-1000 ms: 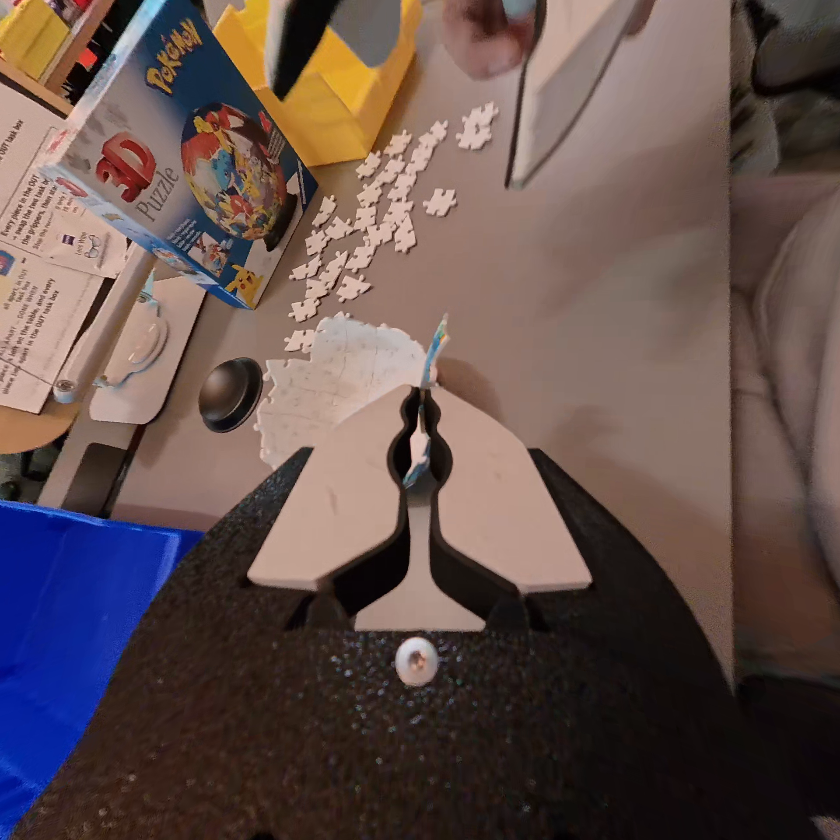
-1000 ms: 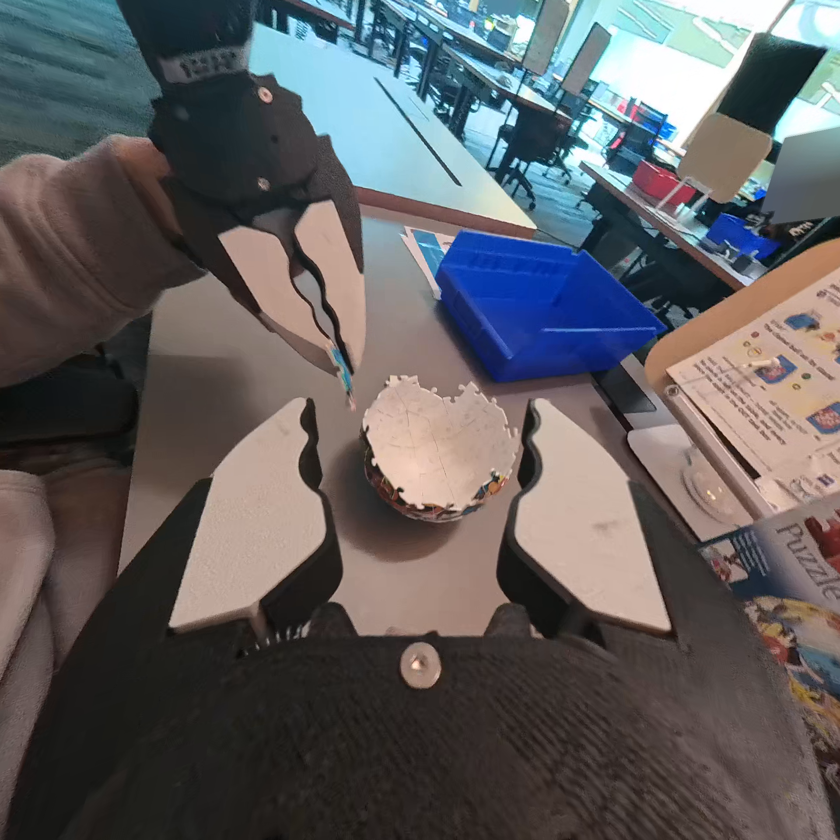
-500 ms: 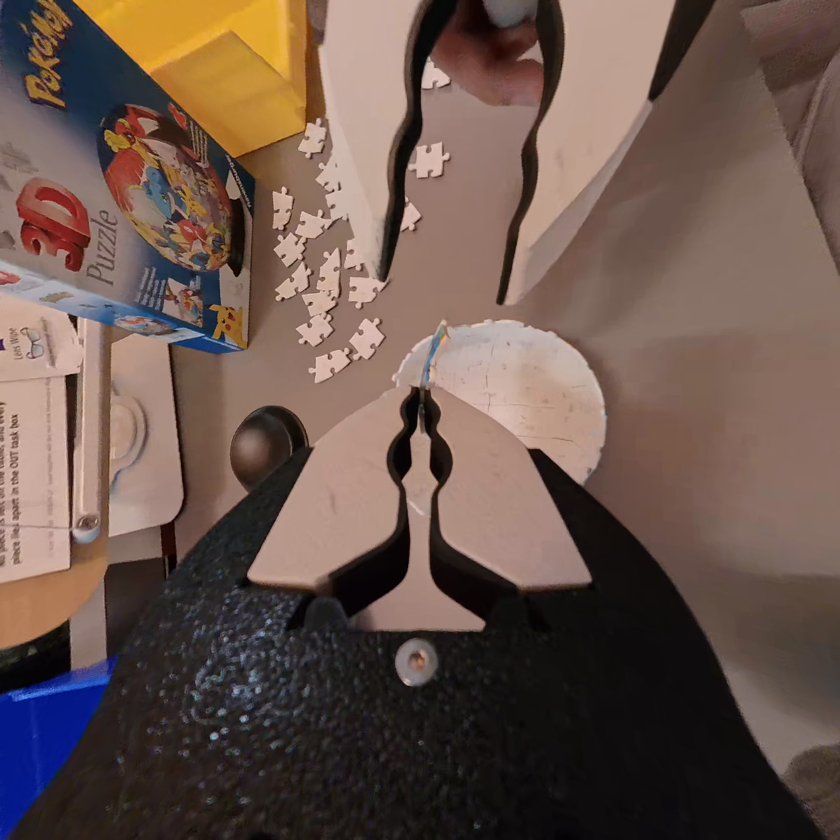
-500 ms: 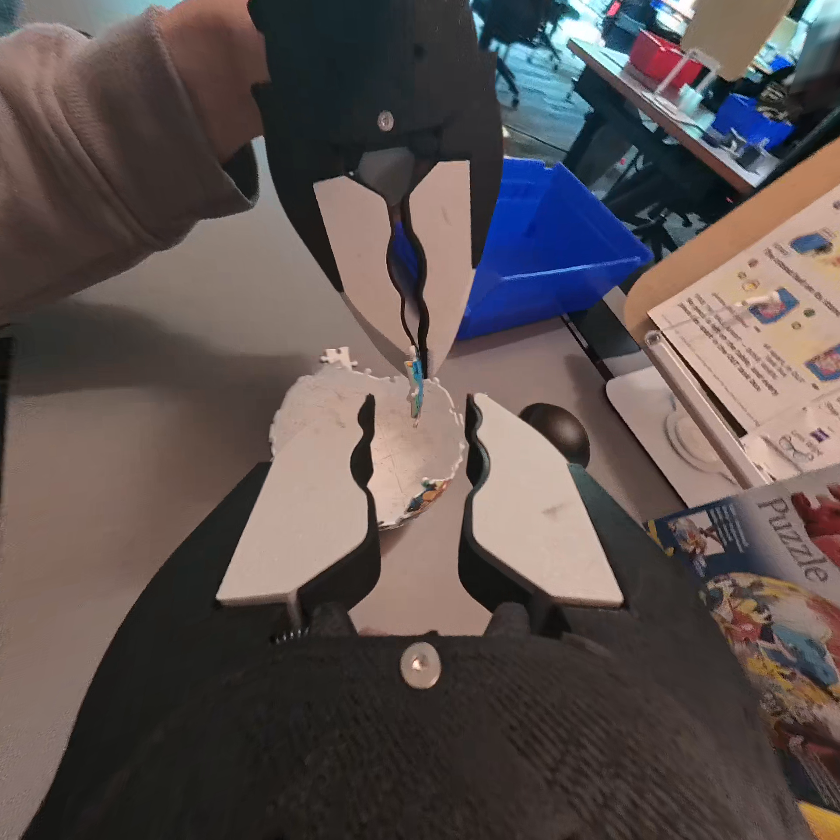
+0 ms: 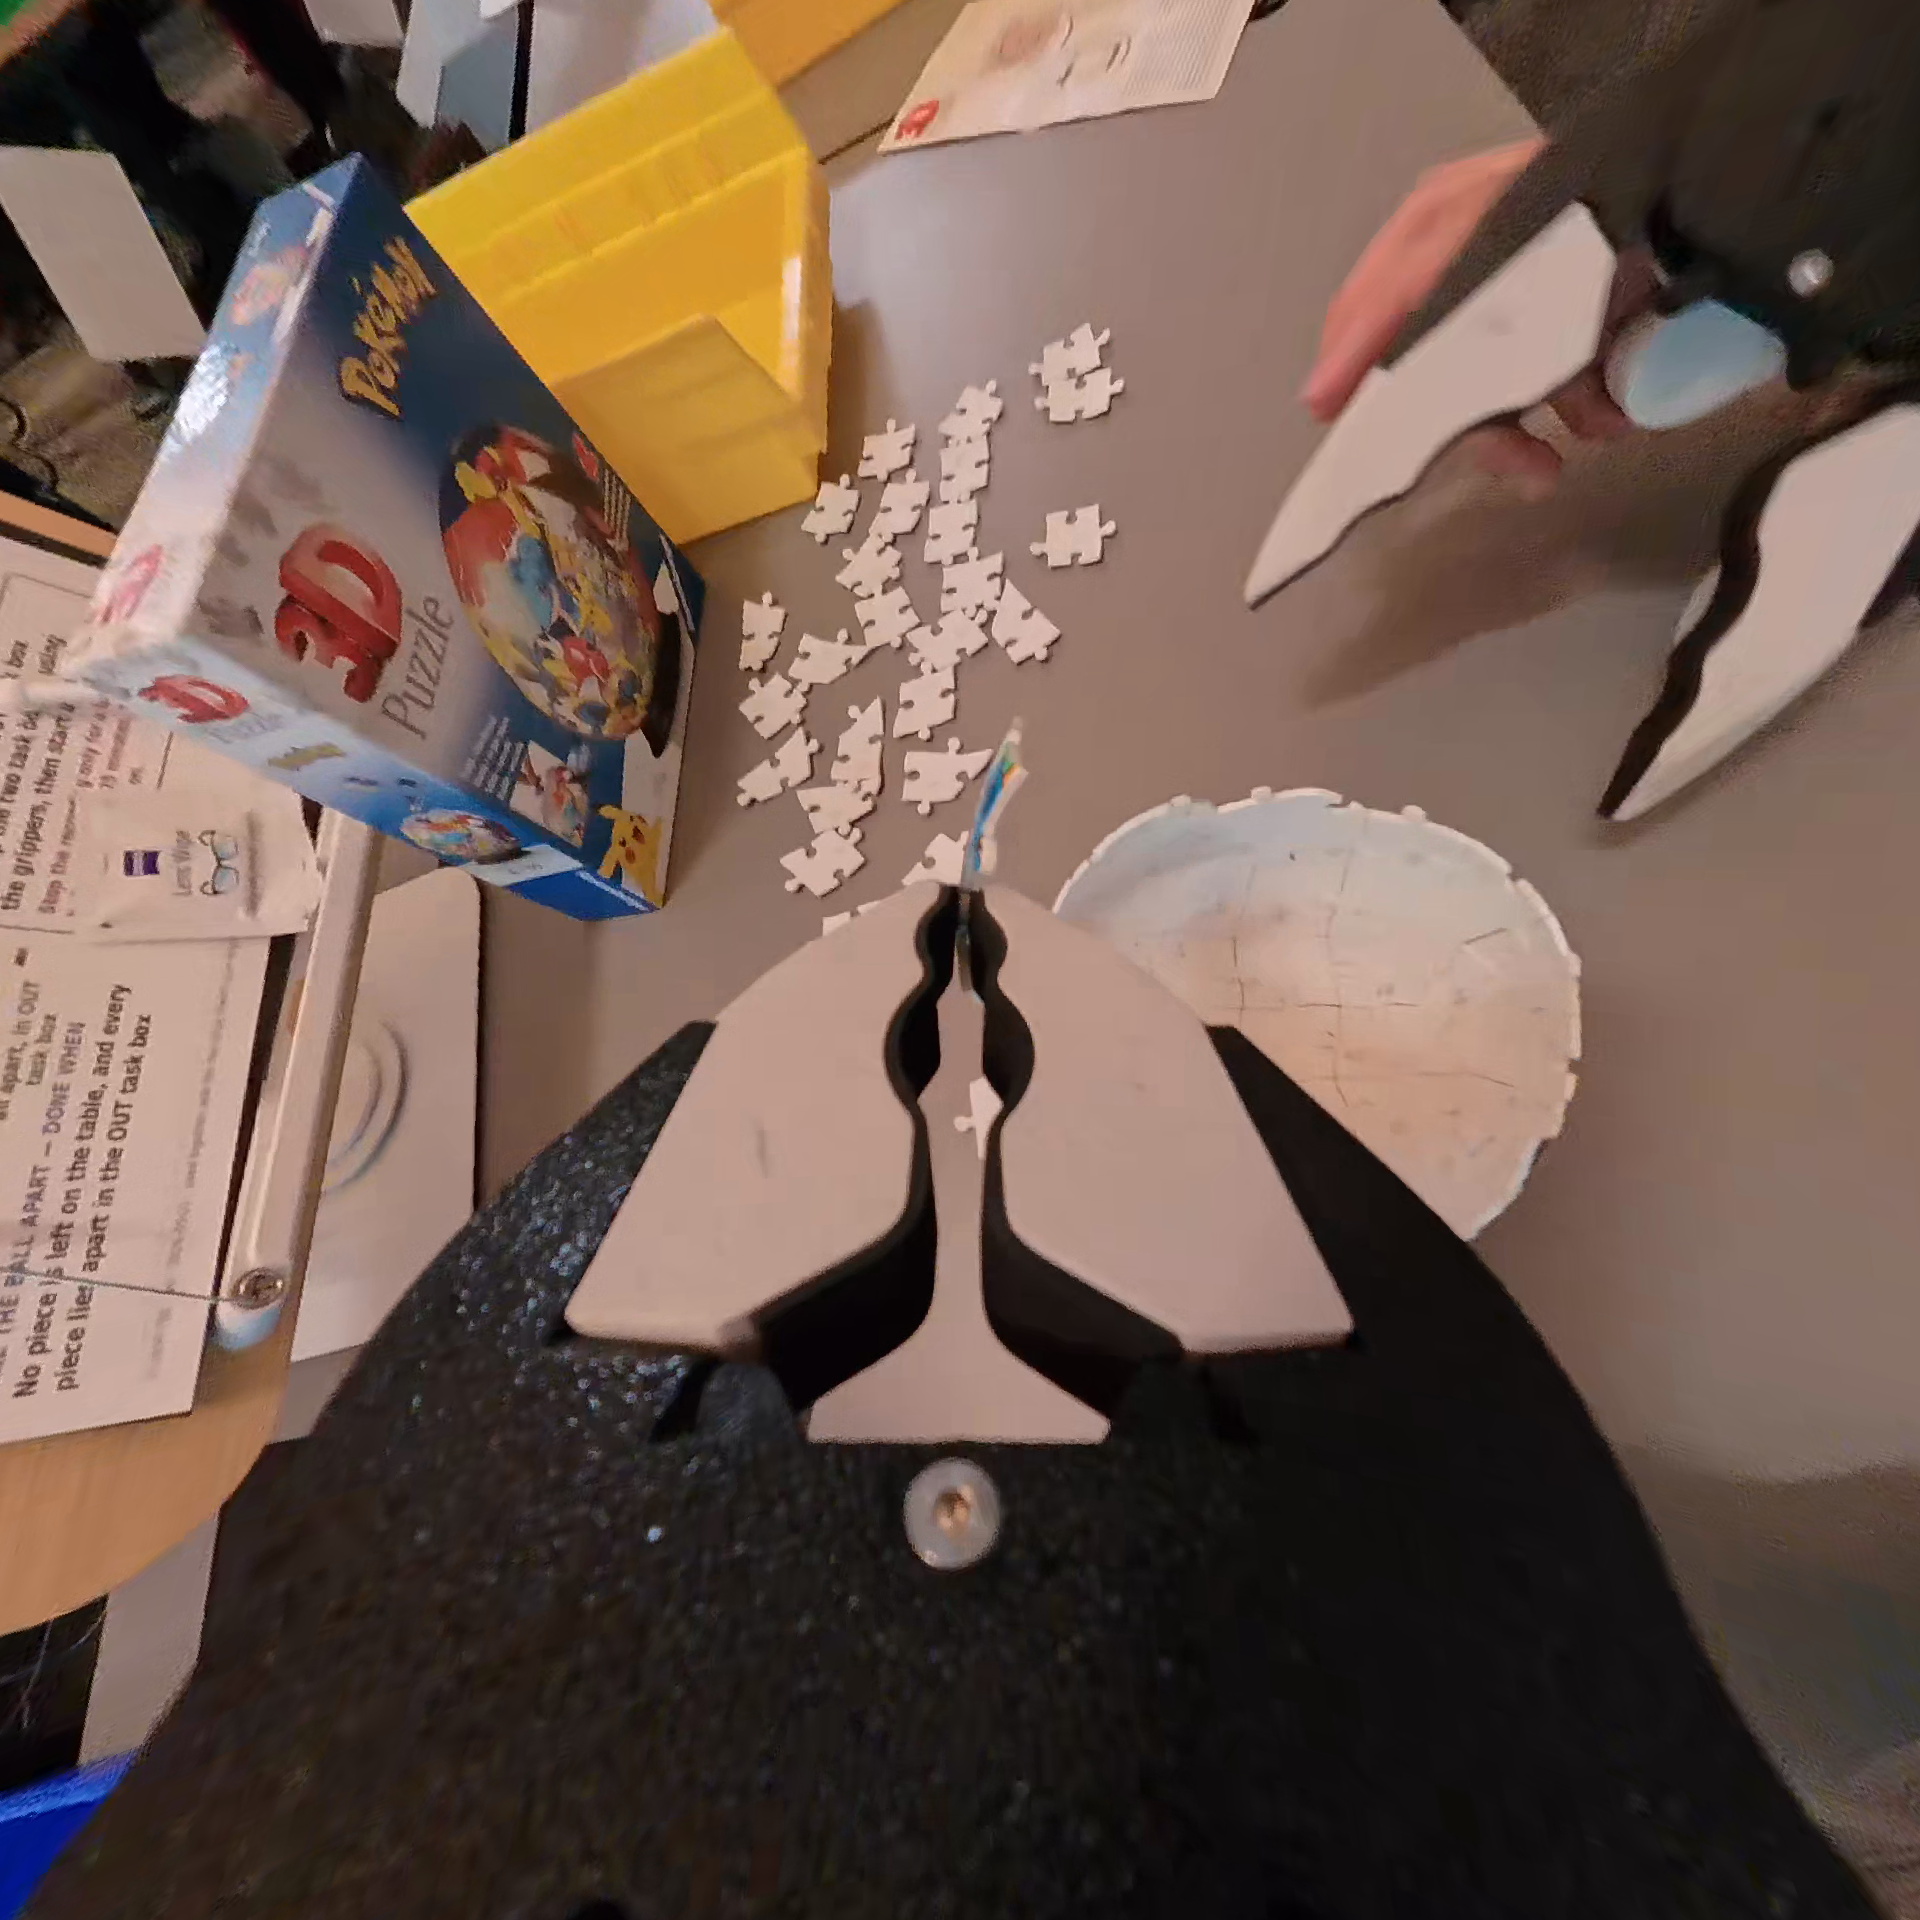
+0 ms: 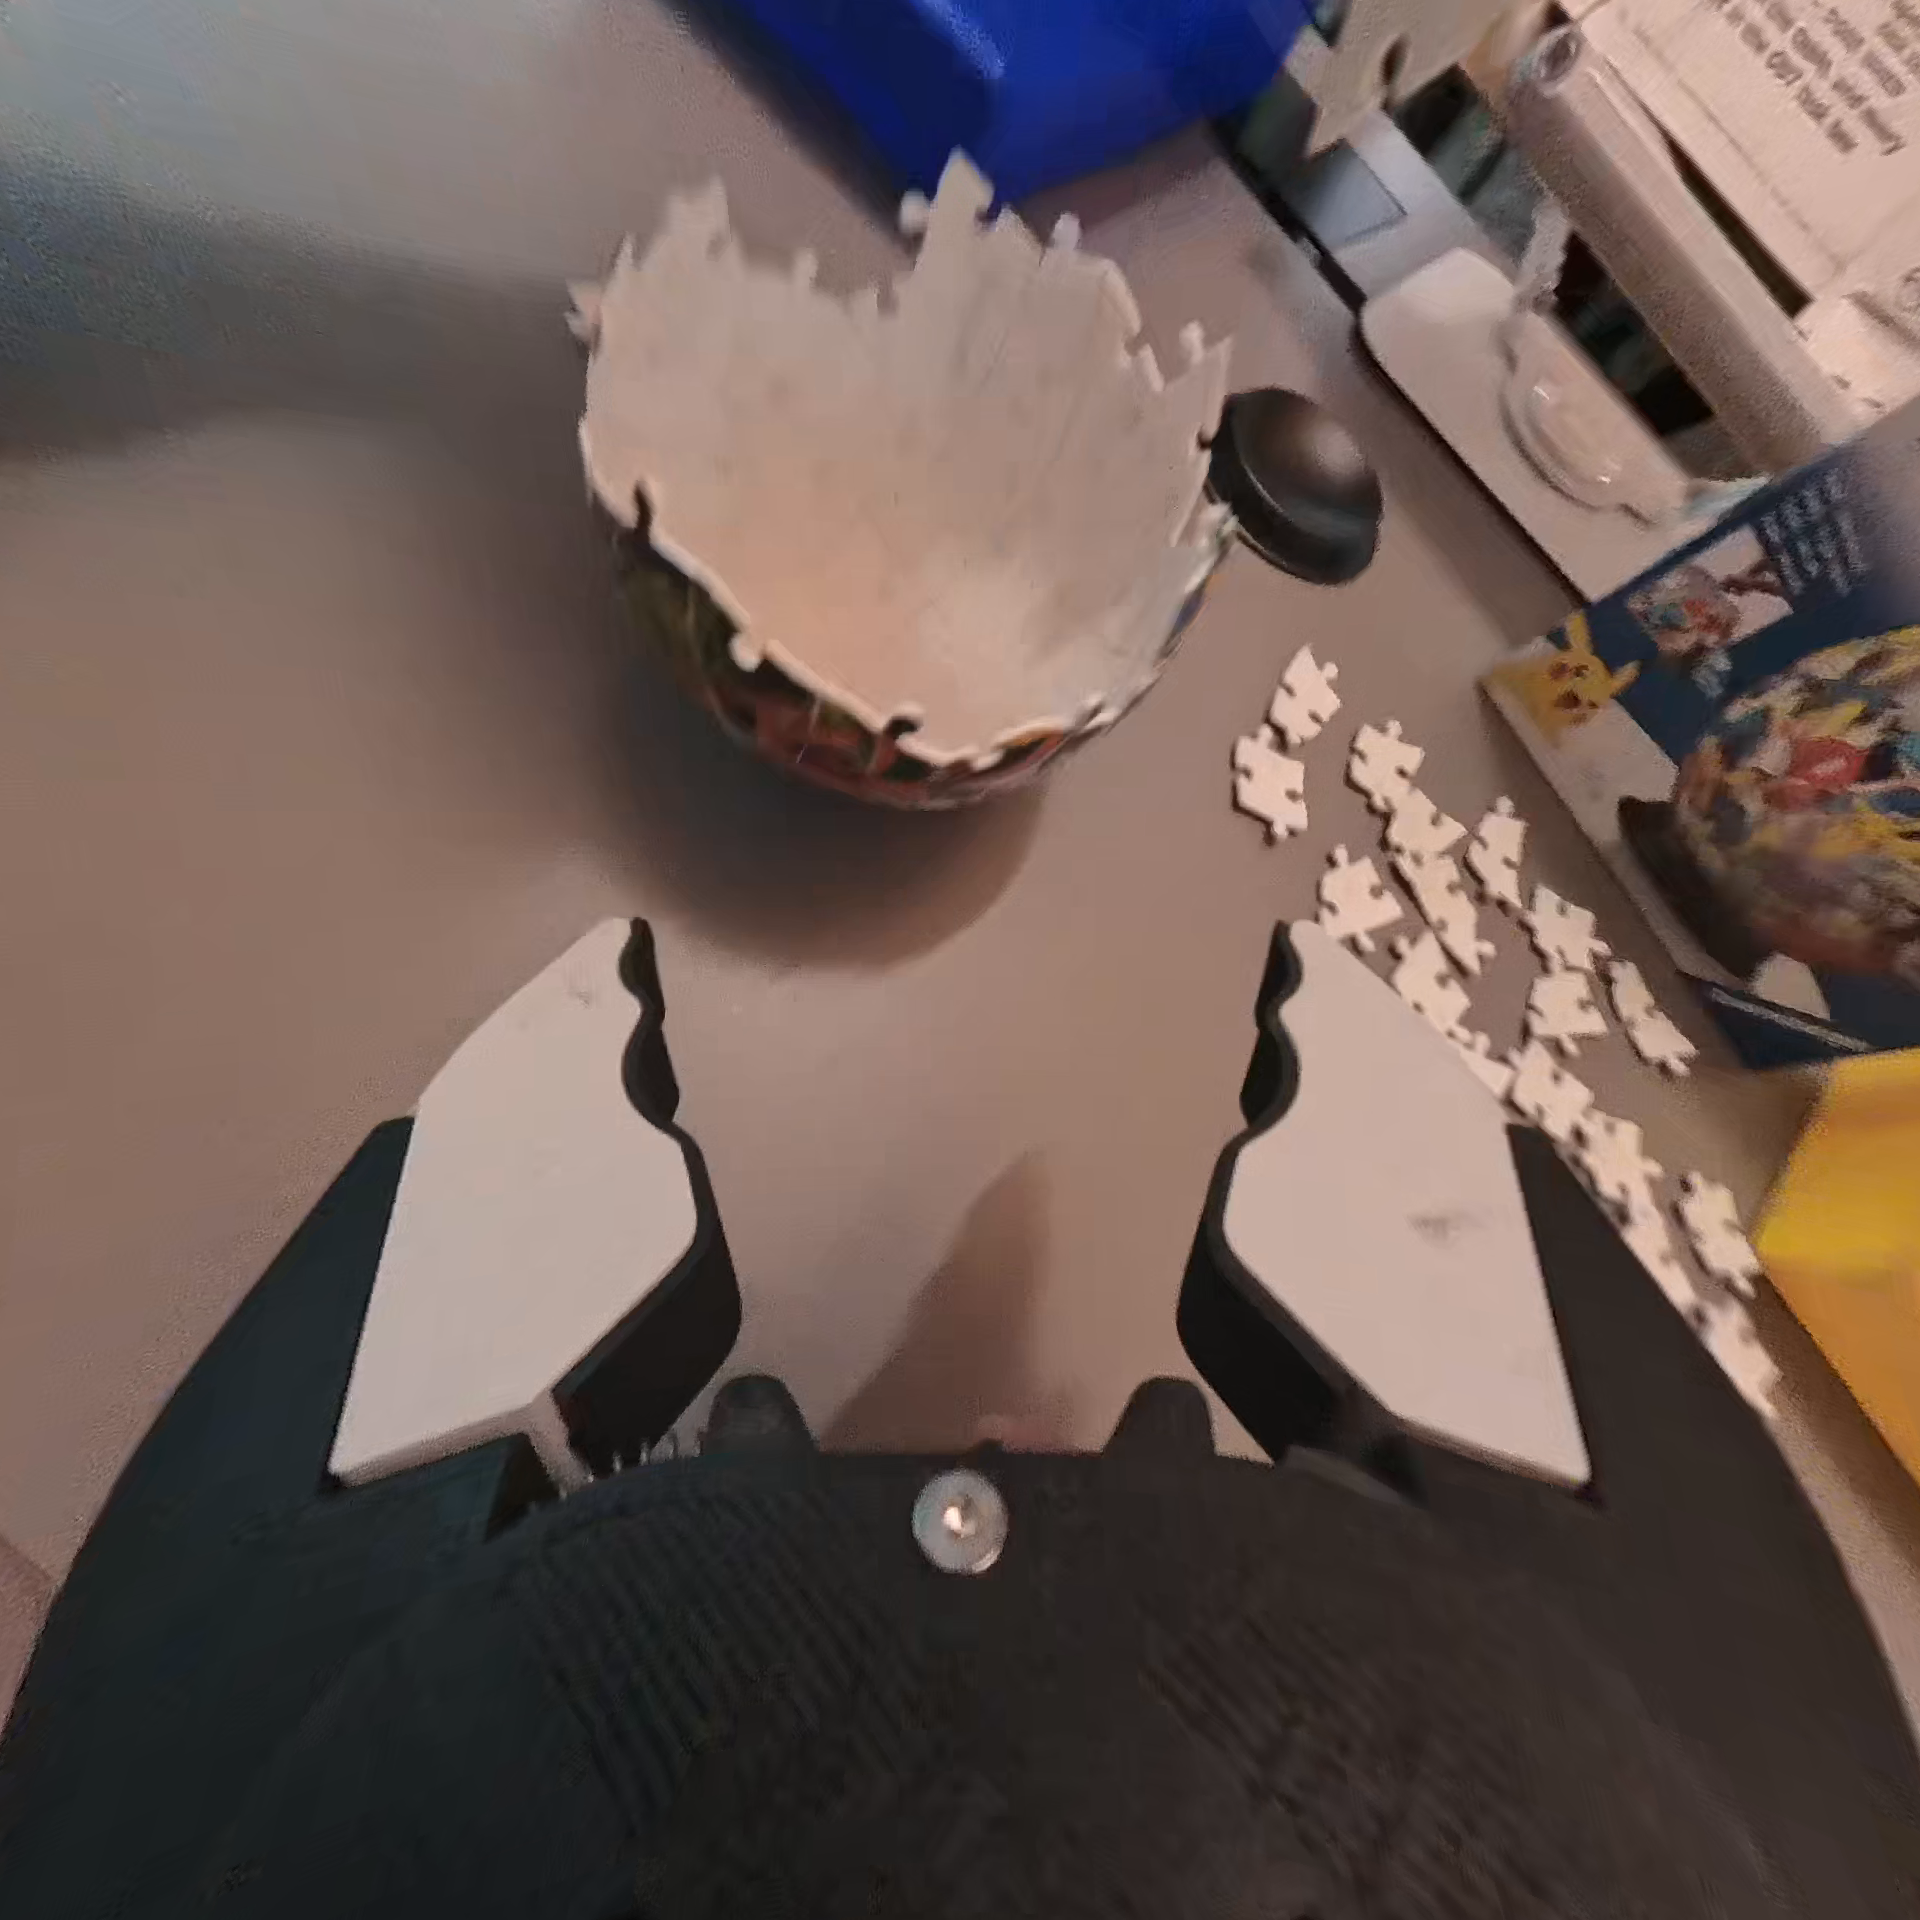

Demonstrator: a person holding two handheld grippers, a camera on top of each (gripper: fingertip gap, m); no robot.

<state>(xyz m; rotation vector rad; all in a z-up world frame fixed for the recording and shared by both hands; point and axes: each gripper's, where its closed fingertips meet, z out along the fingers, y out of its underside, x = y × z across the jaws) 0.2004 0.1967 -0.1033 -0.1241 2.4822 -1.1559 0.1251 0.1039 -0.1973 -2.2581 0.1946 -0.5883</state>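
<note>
My left gripper [image 5: 966, 894] is shut on a single puzzle piece [image 5: 995, 795], held edge-on above the grey table, between the pile of loose white pieces [image 5: 904, 623] and the half puzzle ball [image 5: 1340, 987]. The half ball is a bowl-shaped shell, white inside and coloured outside; it also shows in the right wrist view [image 6: 894, 520]. My right gripper [image 6: 956, 956] is open and empty, hovering just short of the half ball. It also shows in the left wrist view [image 5: 1455, 675], far right. Loose pieces [image 6: 1455, 935] lie to its right.
A puzzle box [image 5: 384, 561] stands on the left, with a yellow bin [image 5: 675, 312] behind it. A black round stand [image 6: 1299, 478] sits beside the half ball. A blue bin [image 6: 997, 83] is beyond it. Printed sheets [image 5: 94, 1195] lie at the left edge.
My right gripper has opened wide and drawn back from over the half ball. My left gripper has moved left off the shell toward the loose pieces, still gripping its piece.
</note>
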